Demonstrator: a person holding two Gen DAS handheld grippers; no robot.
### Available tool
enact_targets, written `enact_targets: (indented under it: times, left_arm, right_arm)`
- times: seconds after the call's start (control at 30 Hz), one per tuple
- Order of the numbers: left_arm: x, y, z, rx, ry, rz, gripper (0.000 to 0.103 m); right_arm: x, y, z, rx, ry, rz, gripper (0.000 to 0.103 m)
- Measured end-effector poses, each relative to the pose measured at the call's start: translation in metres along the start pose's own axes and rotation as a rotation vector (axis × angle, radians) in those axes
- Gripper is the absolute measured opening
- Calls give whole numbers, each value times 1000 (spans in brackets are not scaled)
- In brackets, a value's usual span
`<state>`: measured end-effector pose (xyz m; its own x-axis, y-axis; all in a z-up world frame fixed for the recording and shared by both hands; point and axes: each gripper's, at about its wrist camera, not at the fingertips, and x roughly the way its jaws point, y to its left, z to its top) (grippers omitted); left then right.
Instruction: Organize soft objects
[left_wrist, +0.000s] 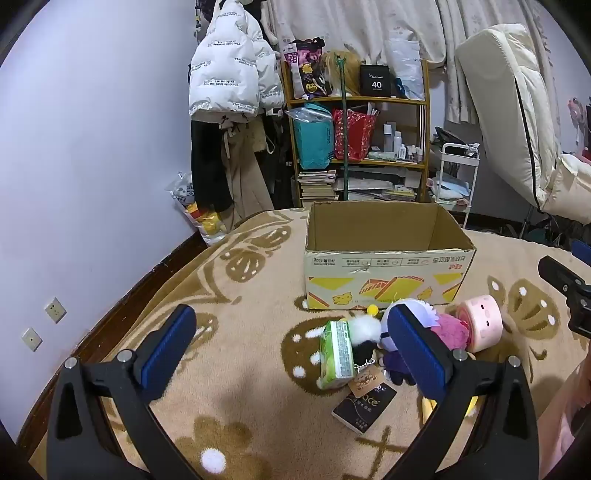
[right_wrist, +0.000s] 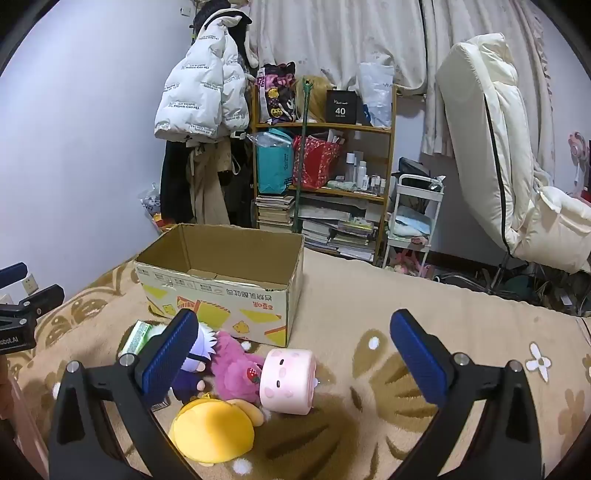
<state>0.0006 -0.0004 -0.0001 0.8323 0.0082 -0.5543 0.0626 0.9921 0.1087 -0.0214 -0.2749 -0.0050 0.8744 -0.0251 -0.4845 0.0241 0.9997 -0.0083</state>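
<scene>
An open cardboard box (left_wrist: 388, 269) stands on the tan patterned blanket (left_wrist: 240, 387); it also shows in the right wrist view (right_wrist: 221, 295). A pile lies before it: a green tissue pack (left_wrist: 336, 354), a black-and-white plush (left_wrist: 365, 332), a purple-haired doll (right_wrist: 195, 354), a magenta plush (right_wrist: 236, 369), a pink cylinder plush (right_wrist: 288, 380) and a yellow plush (right_wrist: 214, 432). A dark card pack (left_wrist: 364, 406) lies nearest. My left gripper (left_wrist: 291, 347) is open and empty, left of the pile. My right gripper (right_wrist: 295, 354) is open and empty above the pink cylinder plush.
A wooden shelf (left_wrist: 354, 129) with bags, books and bottles stands behind the bed. A white puffer jacket (left_wrist: 229, 74) hangs at the left. A folded white mattress (right_wrist: 498, 147) leans at the right, beside a small white cart (right_wrist: 413, 221).
</scene>
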Motion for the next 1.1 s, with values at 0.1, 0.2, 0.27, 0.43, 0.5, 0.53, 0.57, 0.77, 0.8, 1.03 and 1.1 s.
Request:
enact_targets:
  times: [0.1, 0.2, 0.27, 0.43, 0.5, 0.53, 0.57, 0.77, 0.8, 1.03, 1.1]
  left_arm:
    - [1, 0, 0, -1, 0, 4, 102]
    - [-3, -1, 3, -2, -7, 5, 102]
    - [-2, 0, 3, -3, -8, 4, 102]
    - [-1, 0, 7, -2, -4, 3, 102]
    - [-1, 1, 8, -6, -4, 6, 102]
    - [-6, 1, 2, -2, -14, 9, 102]
    - [-6, 1, 2, -4, -14, 9, 102]
    - [-6, 0, 0, -5, -16, 10, 102]
    - [-6, 0, 0, -5, -16, 10, 102]
    - [-5, 4, 0, -7, -18, 9, 102]
    - [-5, 5, 0, -8, -22, 10, 102]
  right_arm:
    - [0, 0, 0, -3, -10, -3, 103]
    - [-1, 0, 0, -1, -9, -3, 103]
    - [0, 0, 0, -2, -9, -5, 103]
    - [-3, 3, 0, -9, -13, -9, 103]
    - [-3, 2, 0, -3, -18, -7, 103]
    - [-4, 2, 1, -3, -25, -5, 103]
    - [-5, 2, 1, -1, -30, -3, 103]
    - [-4, -1, 5, 2, -38, 4, 103]
    - [-7, 1, 4, -1, -42, 2, 103]
    - [-7, 2, 3, -3, -43, 3, 103]
    - [-6, 2, 3, -3, -44, 4, 103]
